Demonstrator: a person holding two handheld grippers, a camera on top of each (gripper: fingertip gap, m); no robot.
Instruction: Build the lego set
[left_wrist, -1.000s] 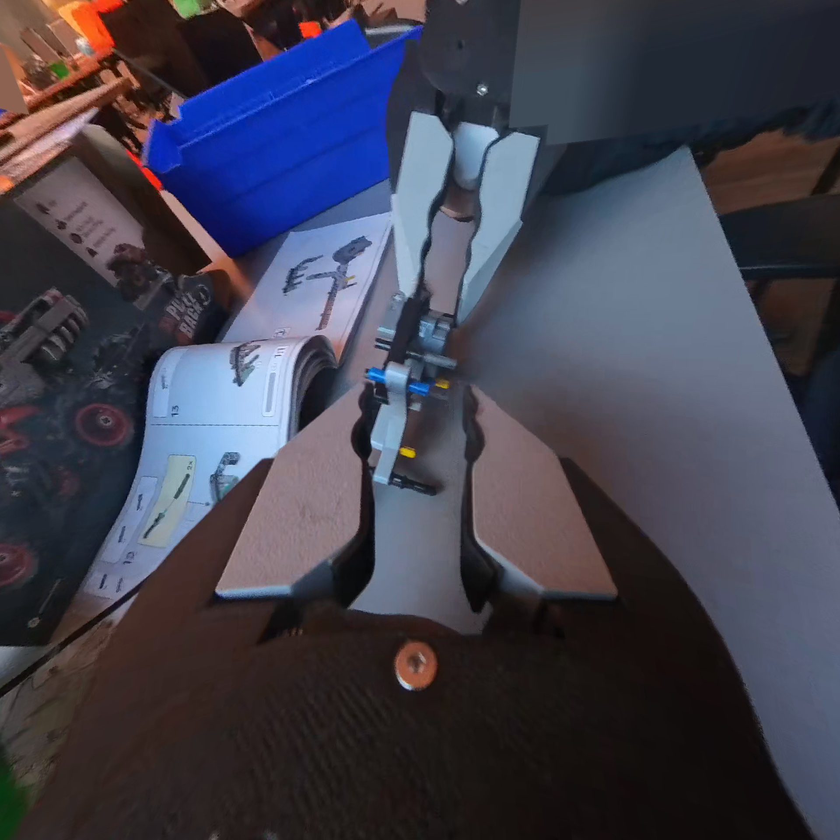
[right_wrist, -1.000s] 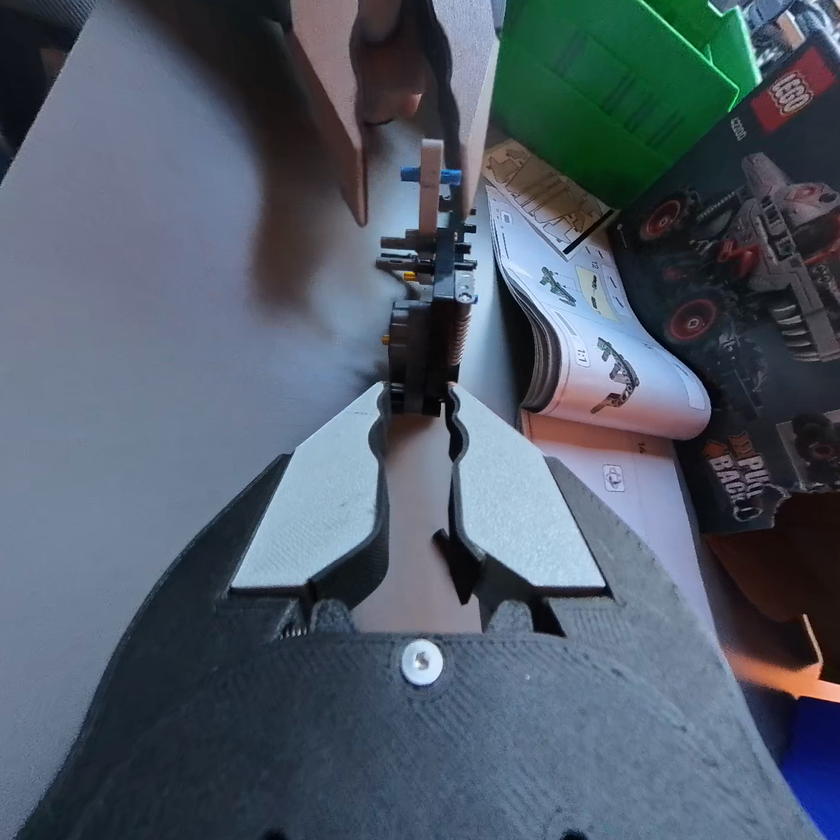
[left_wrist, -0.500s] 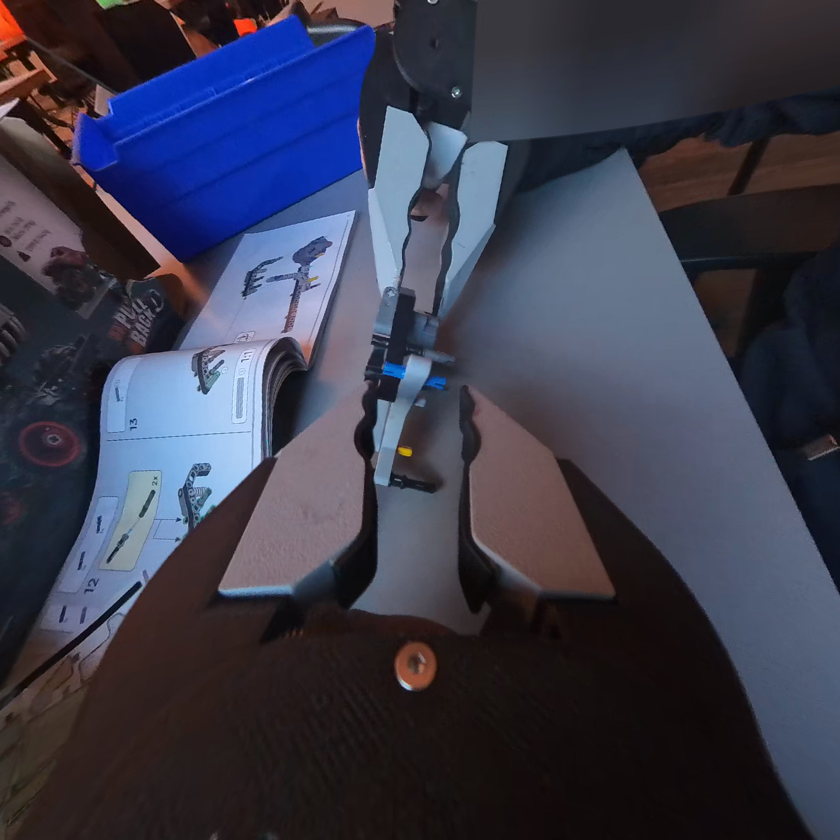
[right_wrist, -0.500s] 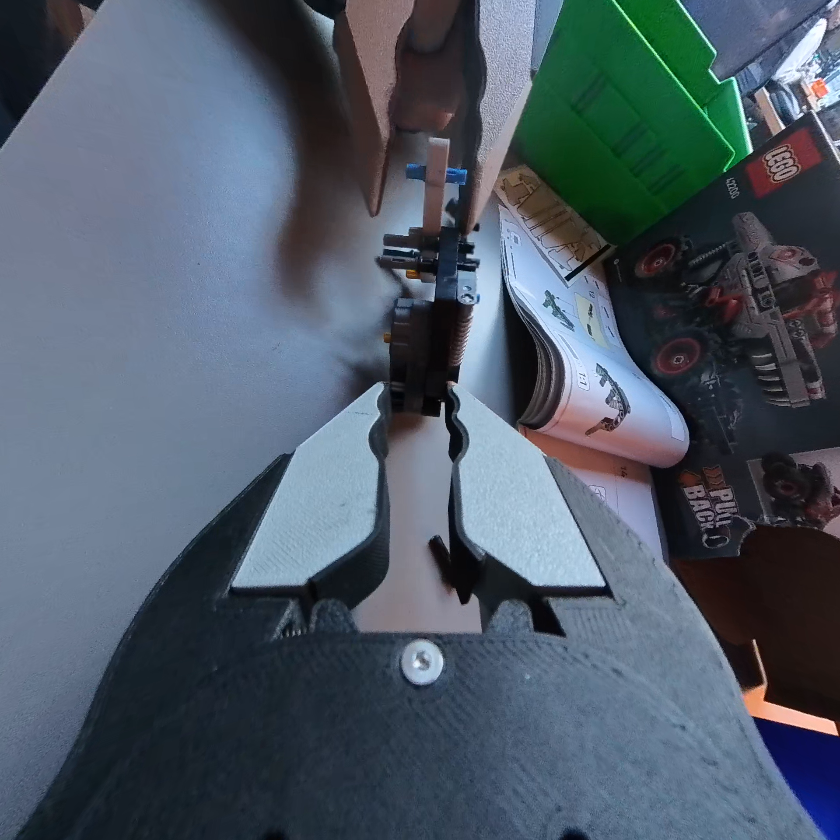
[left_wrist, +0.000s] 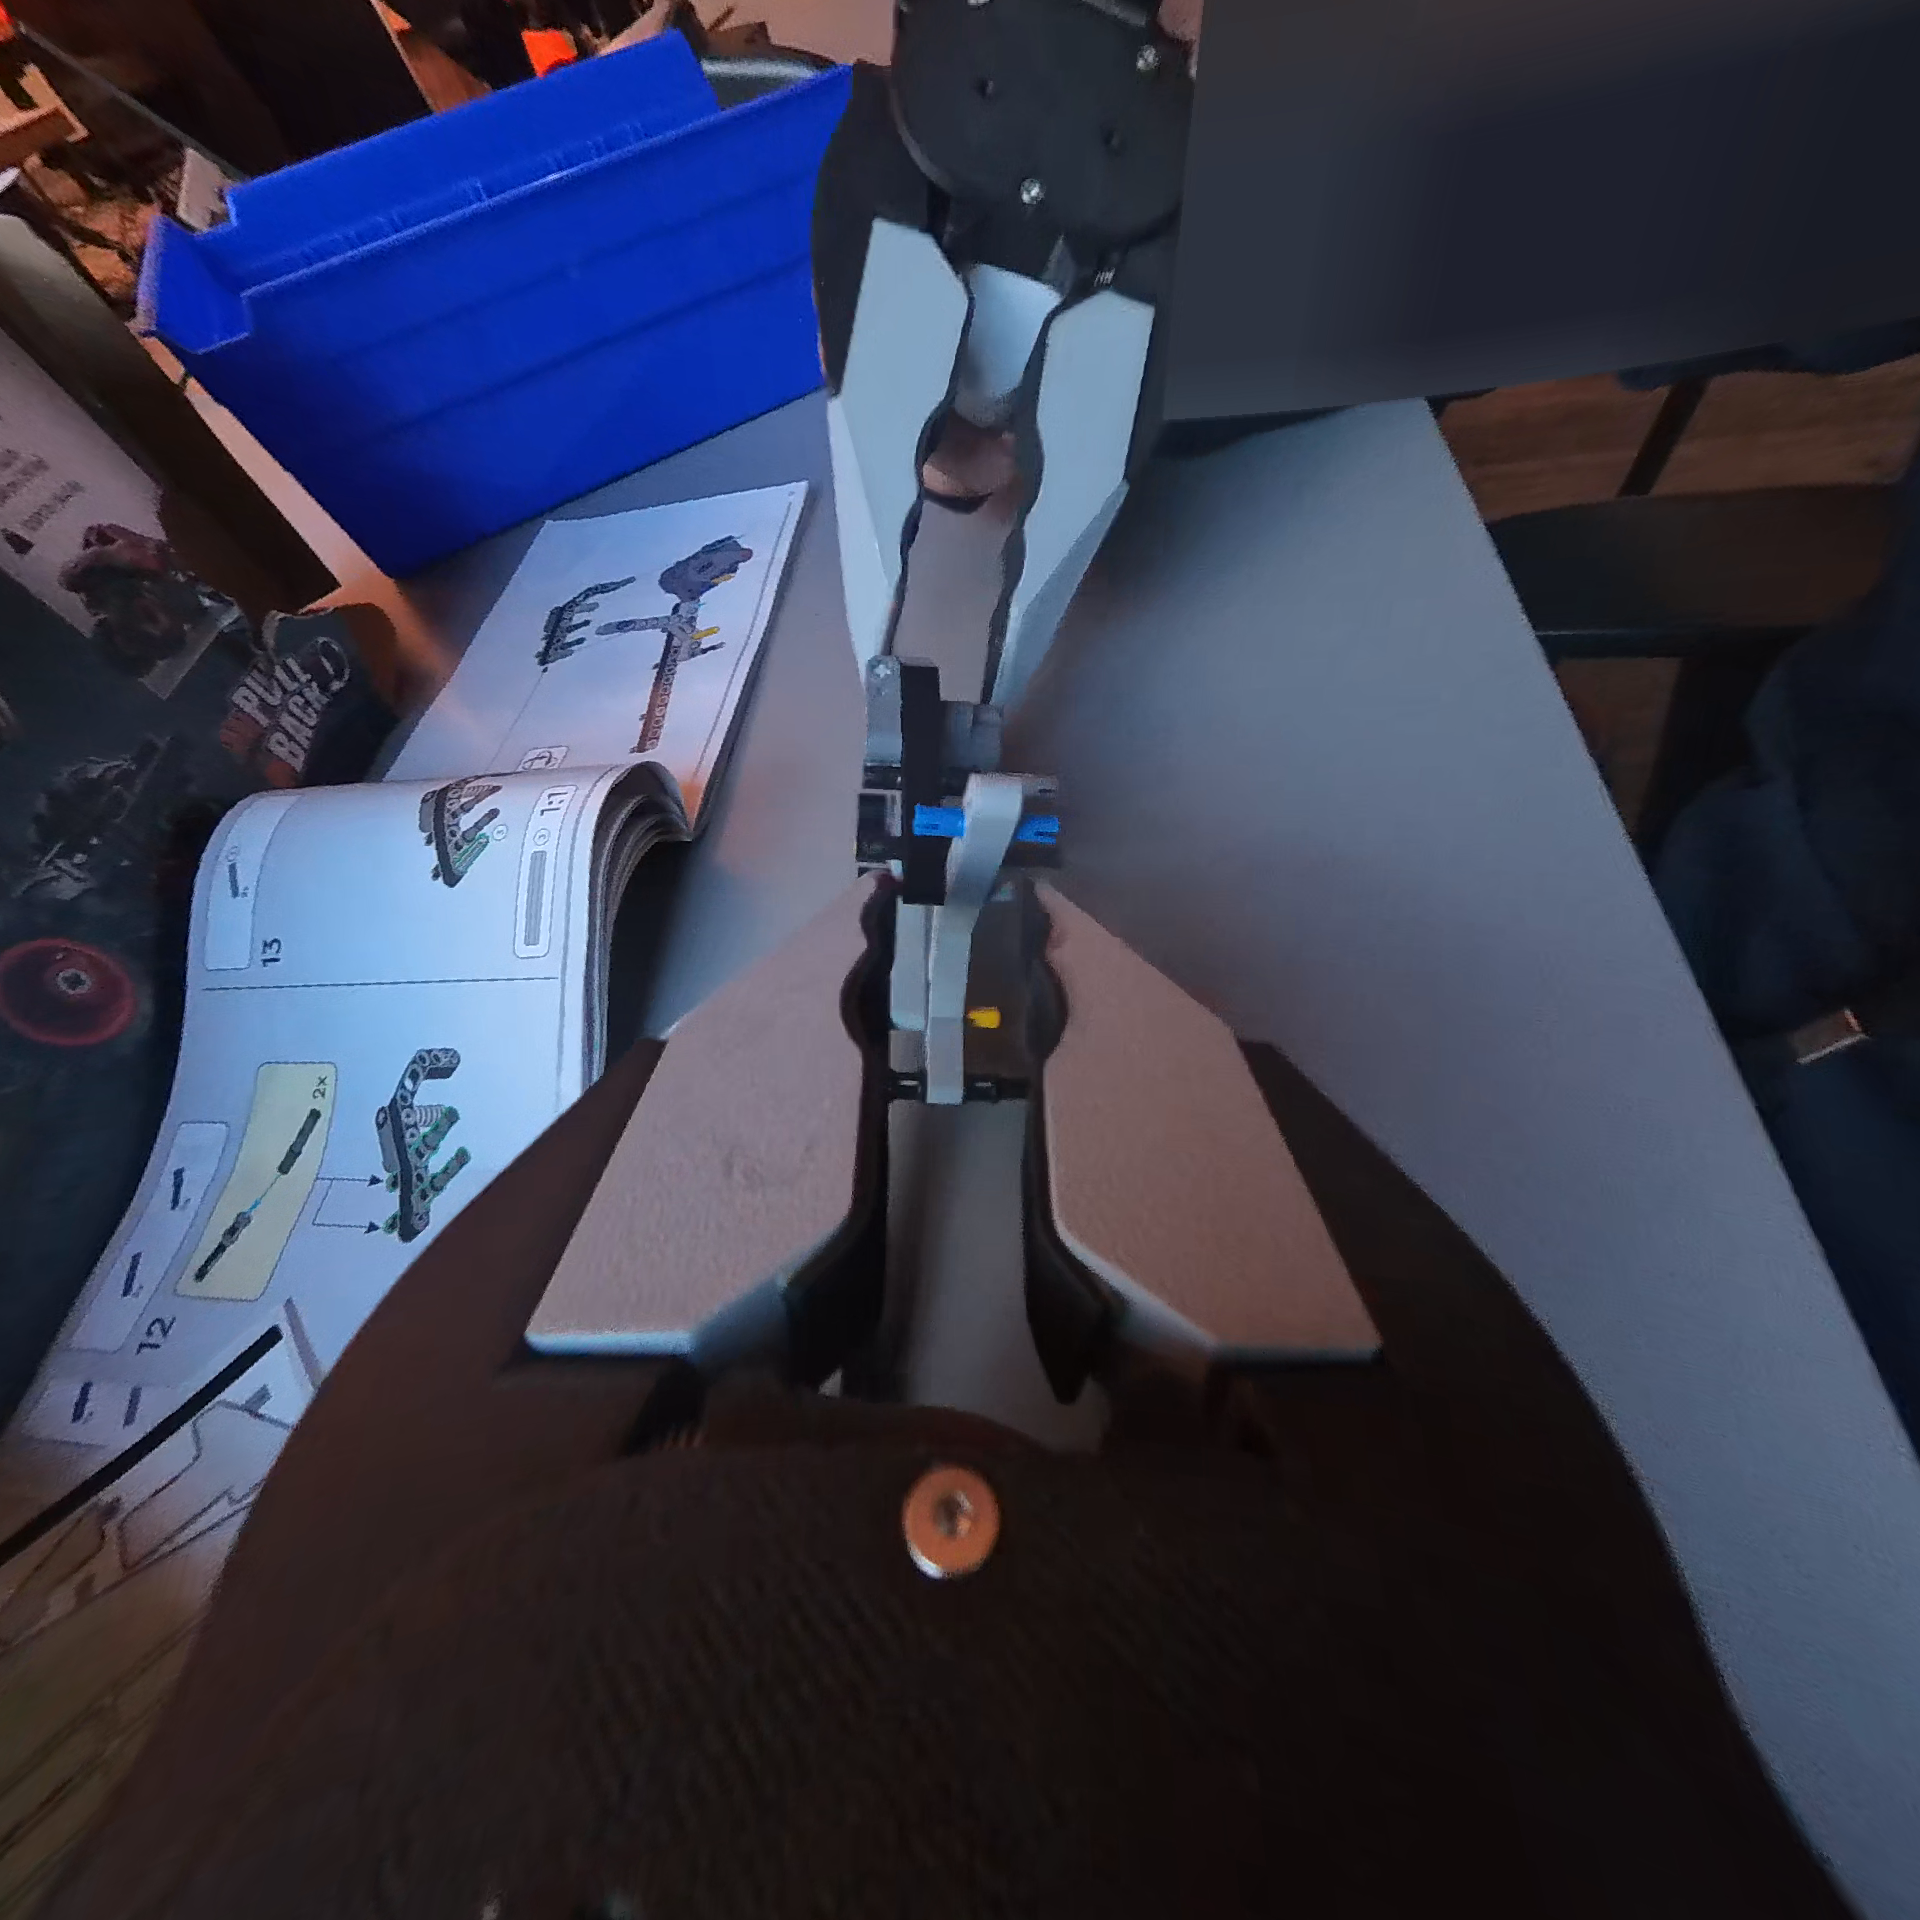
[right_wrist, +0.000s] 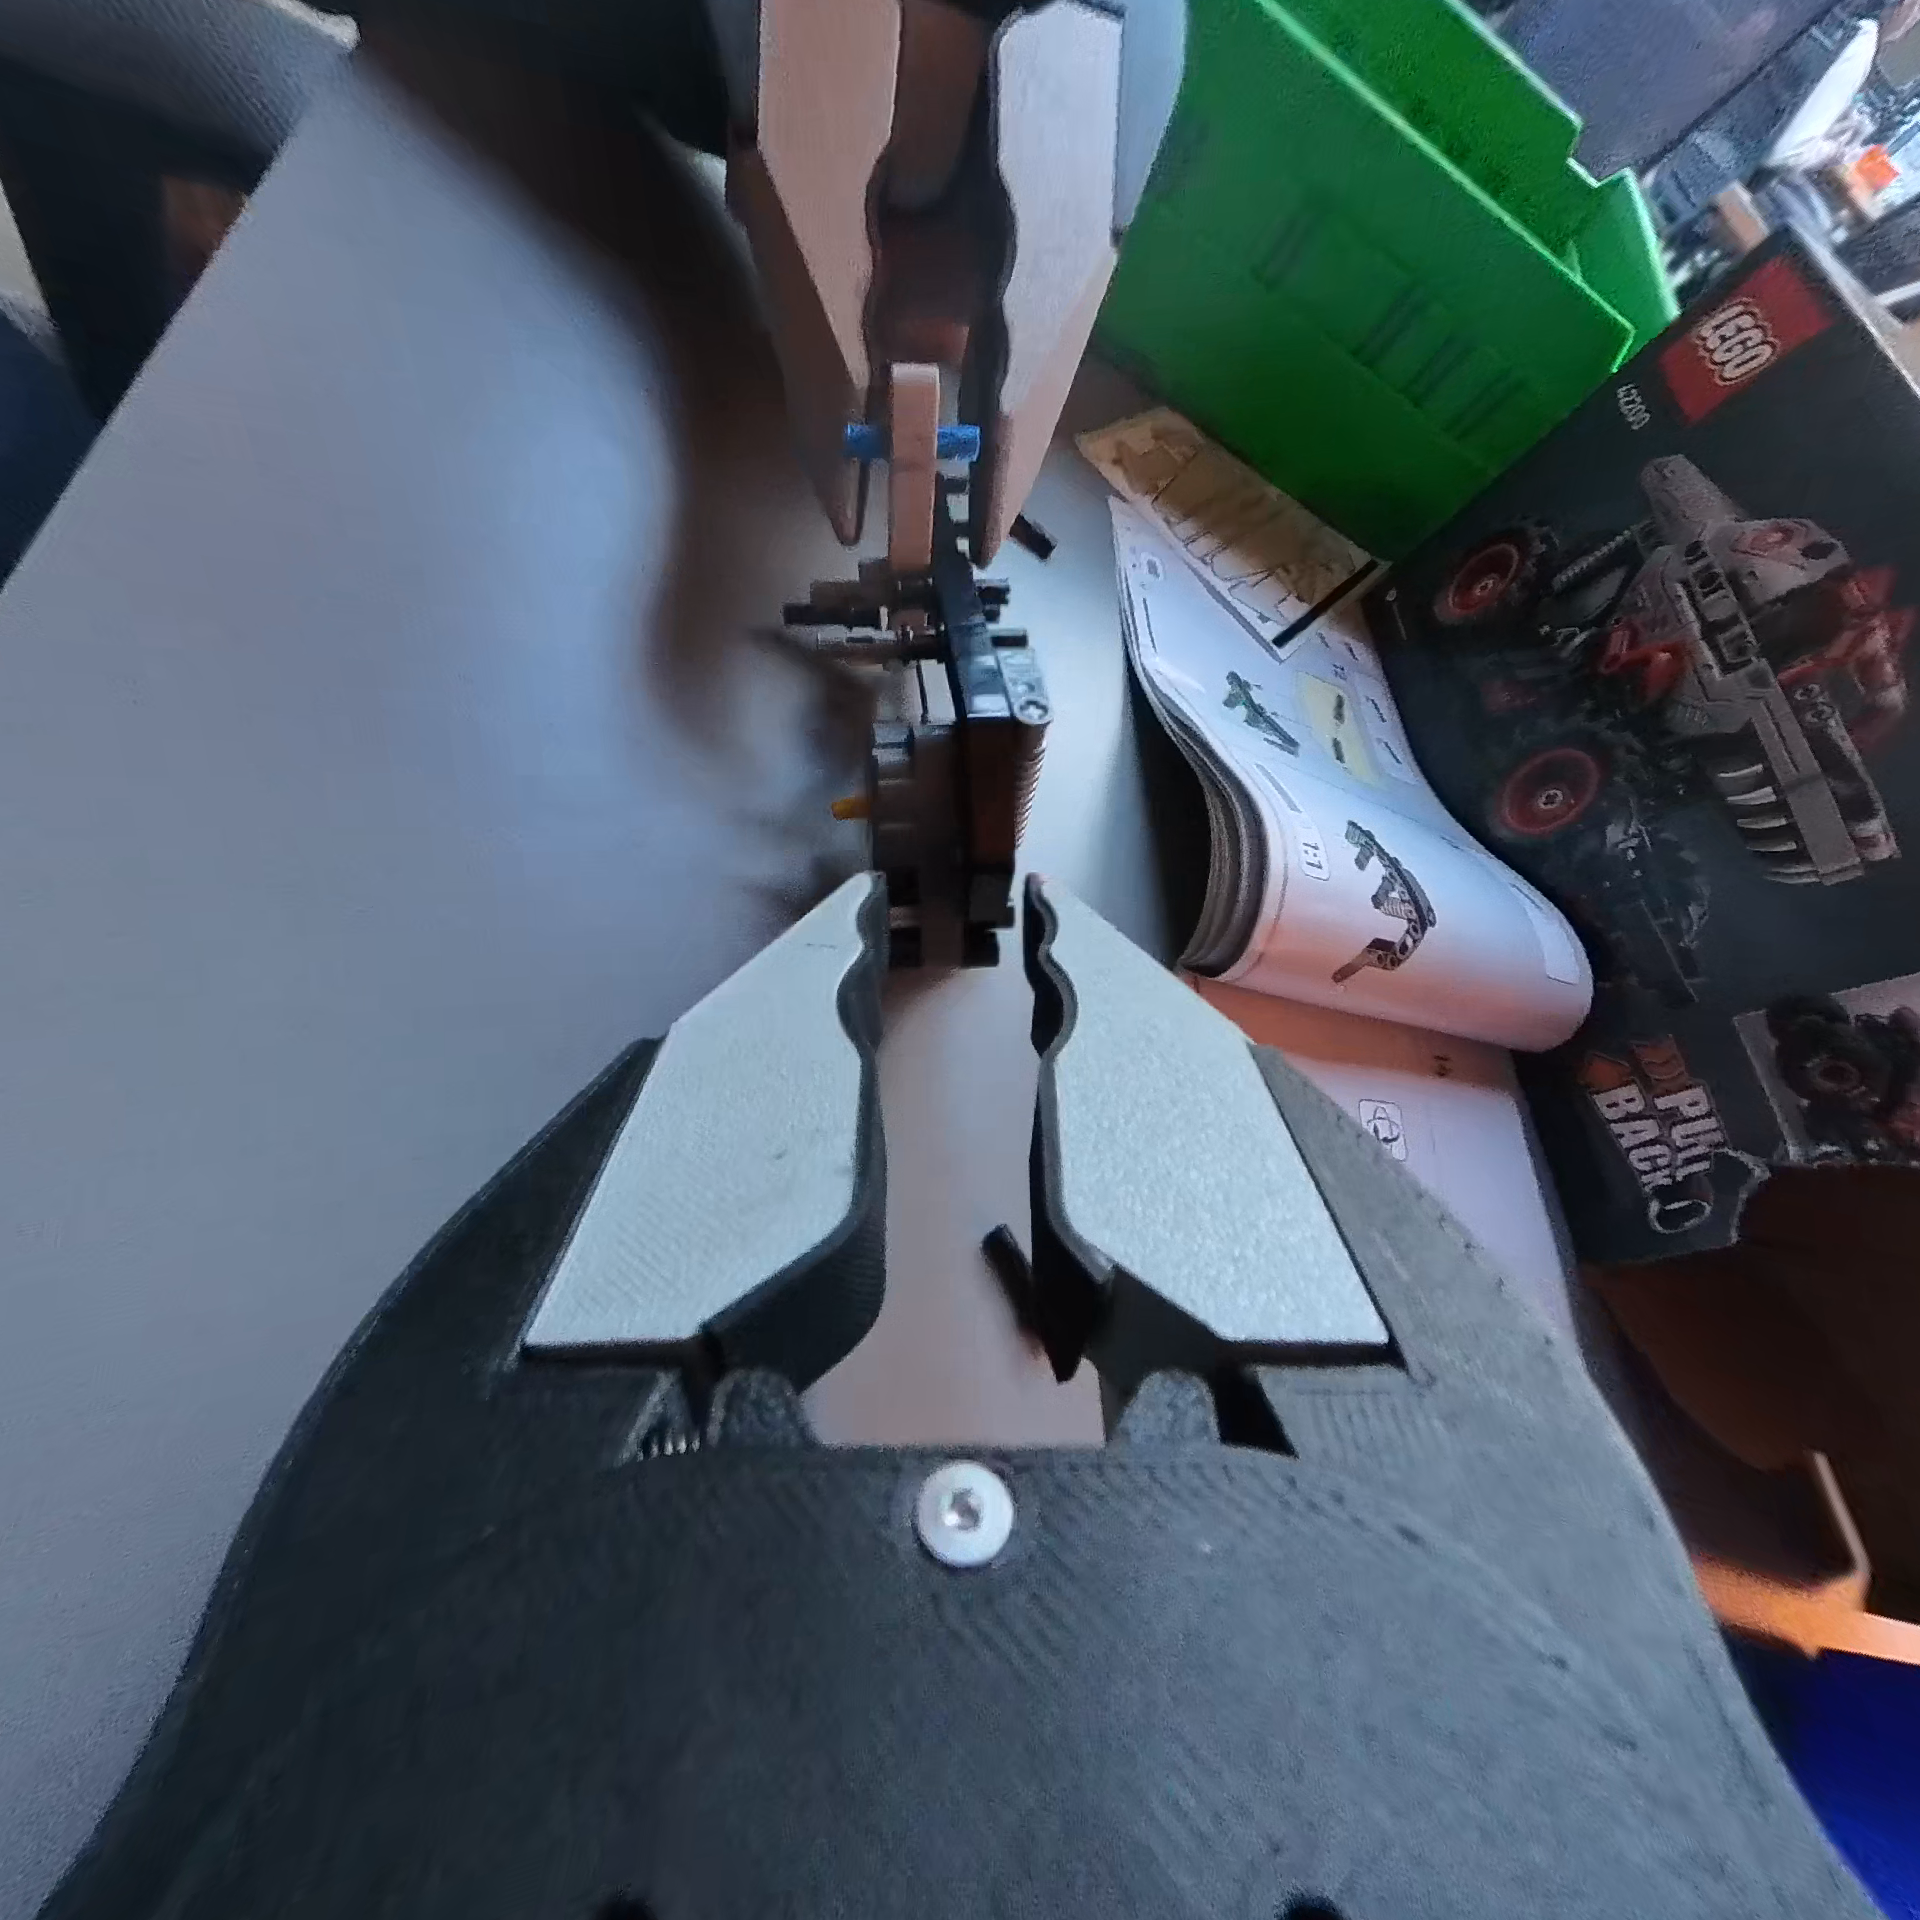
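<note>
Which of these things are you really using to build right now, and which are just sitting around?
In use:
- left hand-held gripper, around the grey beam
- right hand-held gripper, shut on the dark lego piece
- open instruction booklet

Lying about:
- blue bin
- green bin
- set box
- small black pin on the table

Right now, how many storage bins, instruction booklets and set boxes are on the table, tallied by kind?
Storage bins: 2 (blue bin, green bin)
Instruction booklets: 1 (open booklet)
Set boxes: 1 (dark set box)
Total: 4
</note>
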